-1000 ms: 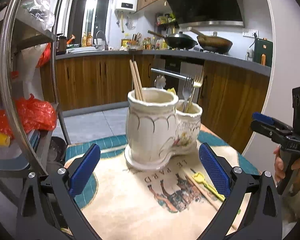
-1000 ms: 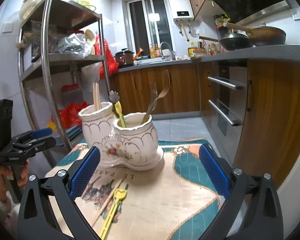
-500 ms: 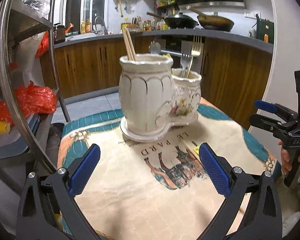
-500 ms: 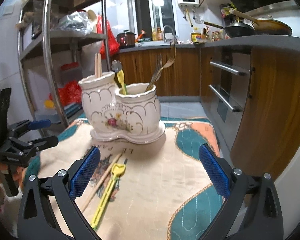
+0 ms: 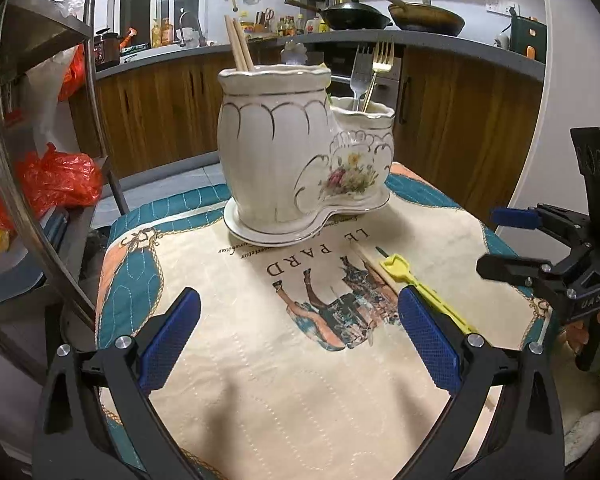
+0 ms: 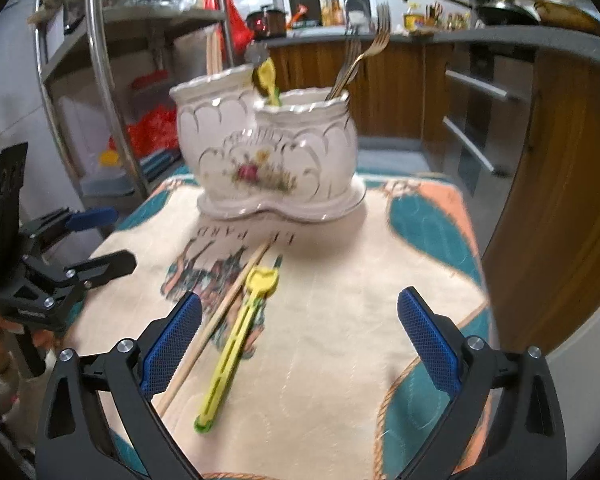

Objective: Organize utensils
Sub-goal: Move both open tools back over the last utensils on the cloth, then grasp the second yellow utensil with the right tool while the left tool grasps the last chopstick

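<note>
Cloth-covered table bears ceramic holder, chopstick, perhaps yellow fork

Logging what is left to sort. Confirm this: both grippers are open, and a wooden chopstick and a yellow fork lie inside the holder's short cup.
Wrong on one point. The chopstick and yellow fork lie on the cloth in front of the holder, not in its cup, as the right wrist view shows. Both the left gripper and right gripper are open.
</note>
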A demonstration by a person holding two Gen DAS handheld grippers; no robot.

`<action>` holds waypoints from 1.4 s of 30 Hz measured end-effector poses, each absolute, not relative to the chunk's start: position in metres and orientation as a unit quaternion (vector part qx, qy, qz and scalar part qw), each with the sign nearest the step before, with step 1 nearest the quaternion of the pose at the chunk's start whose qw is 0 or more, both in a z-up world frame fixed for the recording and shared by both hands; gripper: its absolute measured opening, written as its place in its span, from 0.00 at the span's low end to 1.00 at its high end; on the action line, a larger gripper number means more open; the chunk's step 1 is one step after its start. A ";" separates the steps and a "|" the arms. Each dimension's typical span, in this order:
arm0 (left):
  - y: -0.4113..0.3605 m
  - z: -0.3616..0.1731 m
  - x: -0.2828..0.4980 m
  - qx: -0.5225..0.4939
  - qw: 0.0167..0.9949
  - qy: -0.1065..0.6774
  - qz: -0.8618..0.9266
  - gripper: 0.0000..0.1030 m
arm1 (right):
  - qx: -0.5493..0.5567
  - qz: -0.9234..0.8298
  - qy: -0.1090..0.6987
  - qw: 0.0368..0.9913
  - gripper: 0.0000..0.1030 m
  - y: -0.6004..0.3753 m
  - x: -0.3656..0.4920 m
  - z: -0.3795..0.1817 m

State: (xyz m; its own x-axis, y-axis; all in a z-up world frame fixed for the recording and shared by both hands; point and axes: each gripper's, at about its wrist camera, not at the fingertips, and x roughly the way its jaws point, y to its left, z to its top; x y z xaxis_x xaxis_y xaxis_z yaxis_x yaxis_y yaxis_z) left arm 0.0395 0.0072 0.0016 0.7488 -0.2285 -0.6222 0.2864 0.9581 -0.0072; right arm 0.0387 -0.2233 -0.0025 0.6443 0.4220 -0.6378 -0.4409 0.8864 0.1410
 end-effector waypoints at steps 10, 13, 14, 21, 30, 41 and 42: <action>0.008 0.000 0.041 0.039 0.929 0.340 -0.137 0.94 | -0.048 0.235 0.424 0.873 0.62 -0.192 0.044 -0.014; 0.007 0.000 0.040 0.039 0.929 0.341 -0.138 0.94 | -0.052 0.235 0.435 0.867 0.47 -0.188 0.047 -0.018; 0.008 0.000 0.040 0.038 0.929 0.341 -0.139 0.94 | -0.050 0.239 0.441 0.864 0.42 -0.187 0.047 -0.019; 0.007 -0.001 0.041 0.037 0.928 0.344 -0.139 0.94 | -0.056 0.249 0.453 0.854 0.31 -0.176 0.049 -0.026; -0.001 0.002 0.043 0.040 0.925 0.351 -0.139 0.94 | -0.032 0.242 0.446 0.861 0.11 -0.184 0.057 -0.027; -0.040 -0.011 0.053 0.027 0.898 0.411 -0.158 0.89 | 0.018 0.215 0.417 0.883 0.11 -0.237 0.064 -0.013; -0.046 -0.014 0.054 0.031 0.894 0.417 -0.160 0.80 | 0.021 0.214 0.417 0.883 0.11 -0.239 0.064 -0.013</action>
State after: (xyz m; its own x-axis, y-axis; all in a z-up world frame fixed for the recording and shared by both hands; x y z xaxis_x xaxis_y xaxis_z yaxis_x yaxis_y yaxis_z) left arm 0.0543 -0.0463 -0.0136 0.6018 -0.2596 -0.7553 0.3113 0.9471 -0.0775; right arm 0.0638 -0.2389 -0.0129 0.5608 0.3957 -0.7273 -0.3615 0.9073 0.2149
